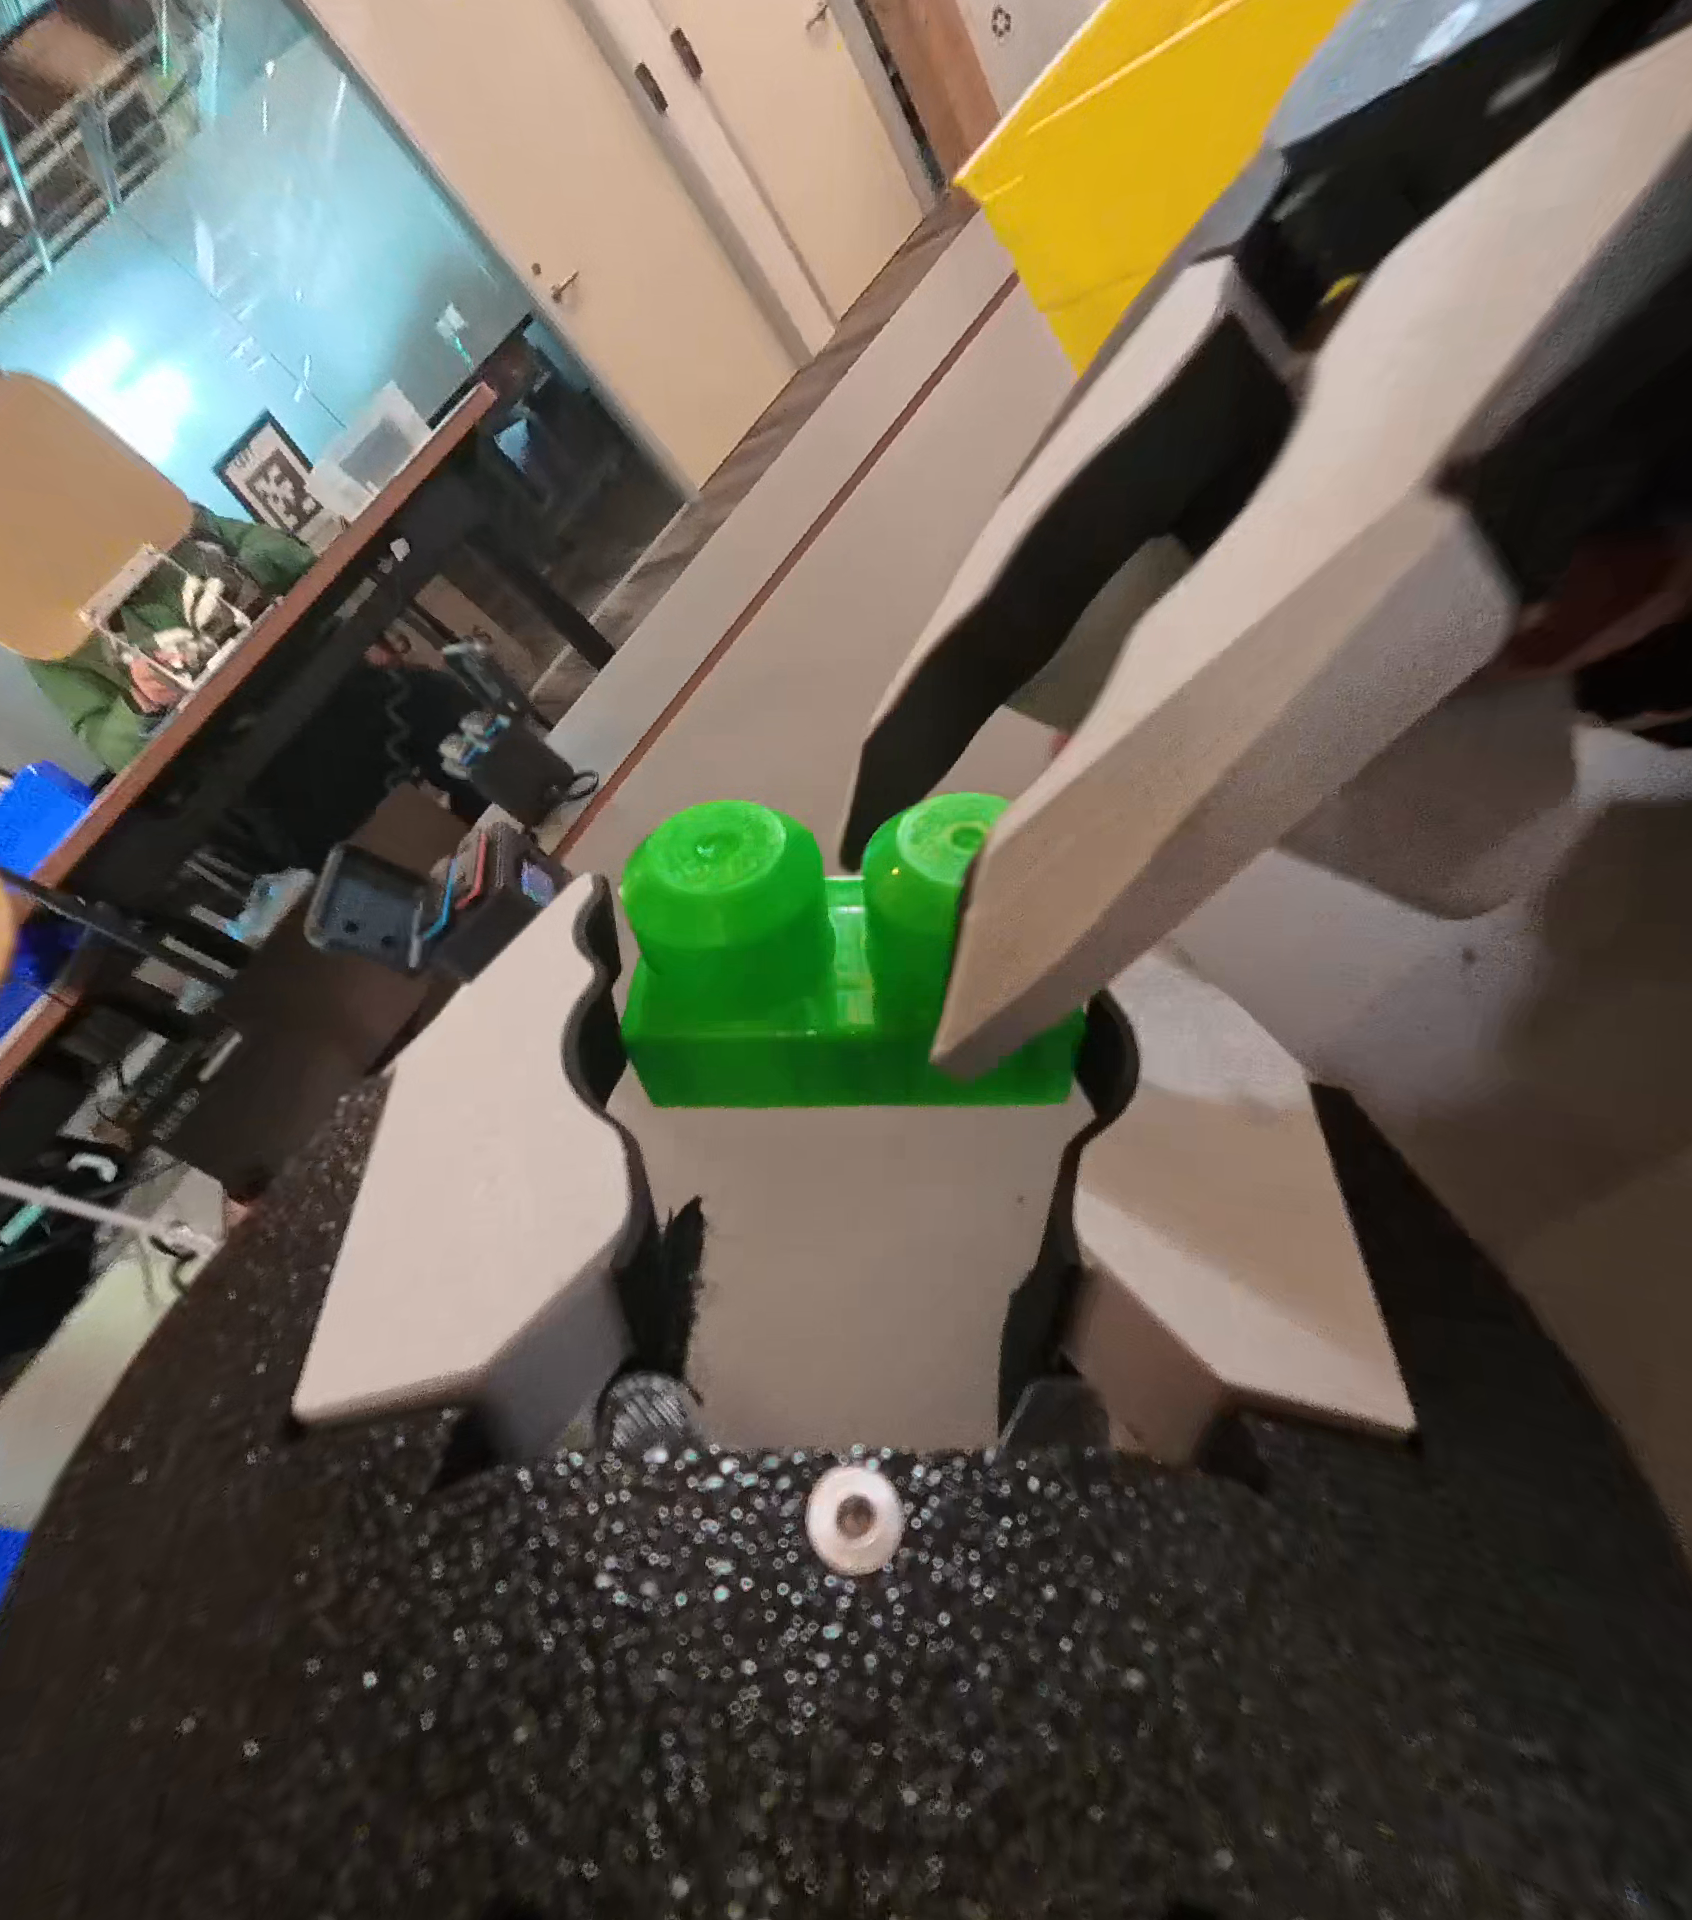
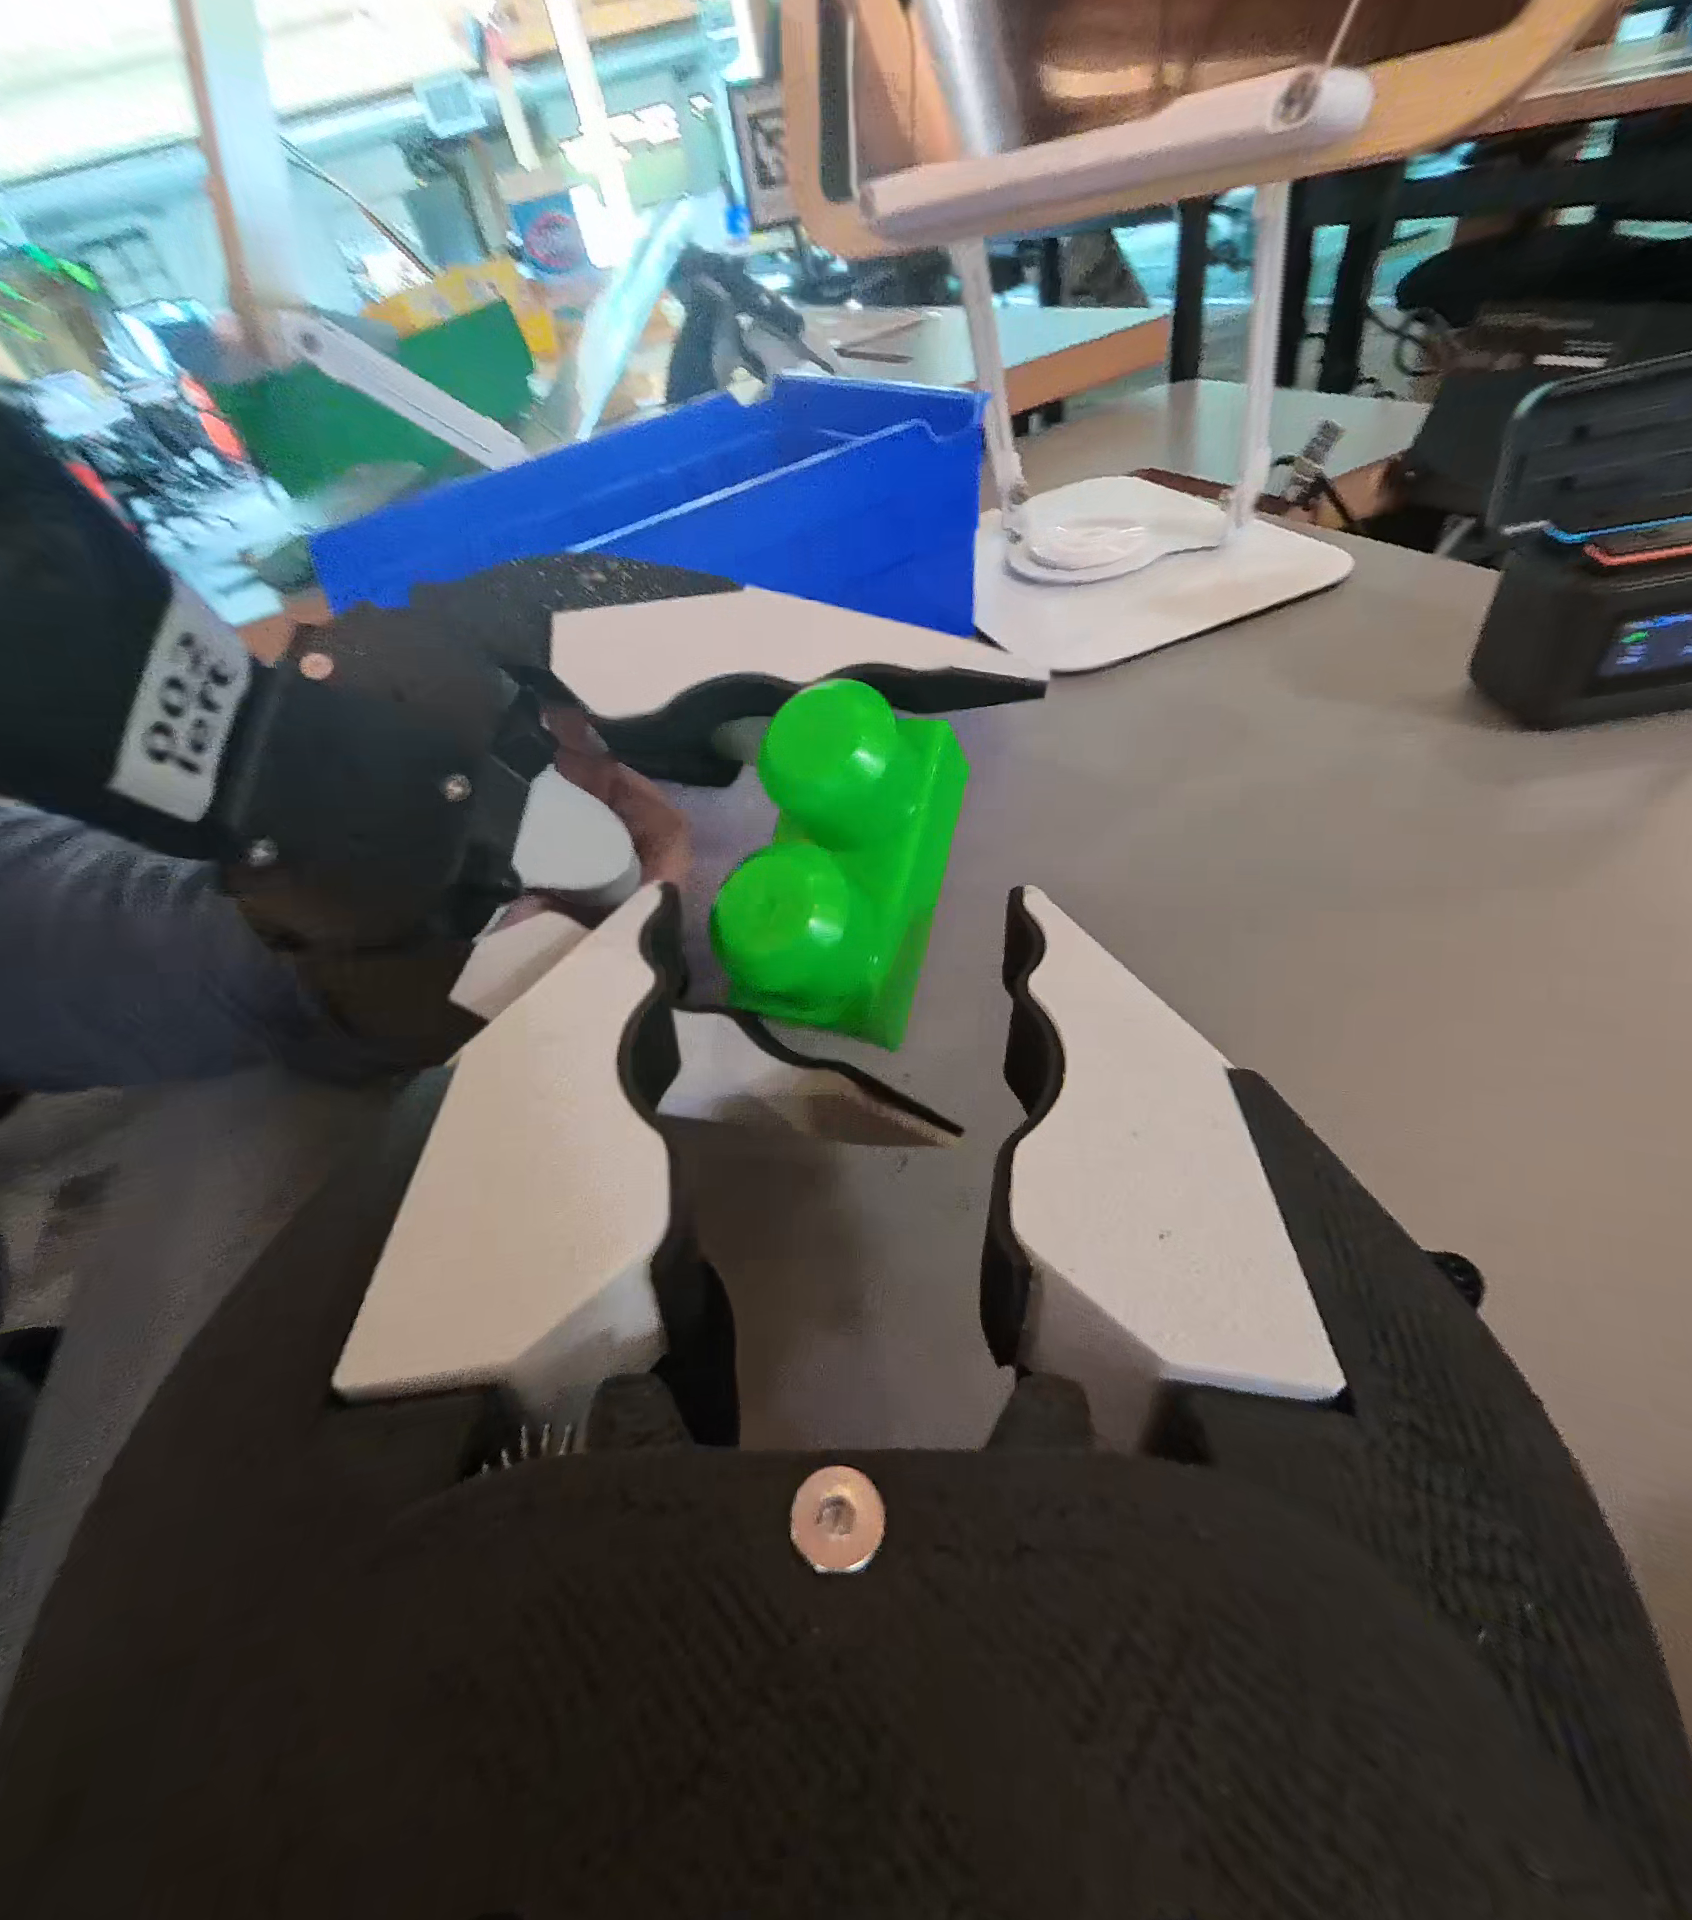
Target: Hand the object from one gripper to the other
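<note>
Nearest the lens in the left wrist view, the left gripper (image 1: 852,987) pinches the green brick (image 1: 826,987) by its two ends, one finger against each short side, the two studs pointing away from the camera. The brick is held clear of the grey table (image 2: 1341,935), not resting on it.

Just beyond, the right gripper (image 1: 899,935) comes in from the upper right with its fingers spread on either side of the far stud; one grey finger (image 1: 1081,914) overlaps the brick's right end, though whether it already touches the plastic is hard to judge from this angle. In the right wrist view the same gripper (image 2: 842,997) is plainly parted, with the brick lying ahead between the tips and slightly toward its left finger.

So the handover looks to be at the approach stage: the giver holds, the taker has not yet closed. The next move calls for the right gripper to centre on the brick, close firmly across a stud or the body, and only then for the left to let go.

Farther back stand a blue bin (image 2: 717,499), a white lamp base (image 2: 1185,582) and a dark box with a small screen (image 2: 1652,623).
</note>
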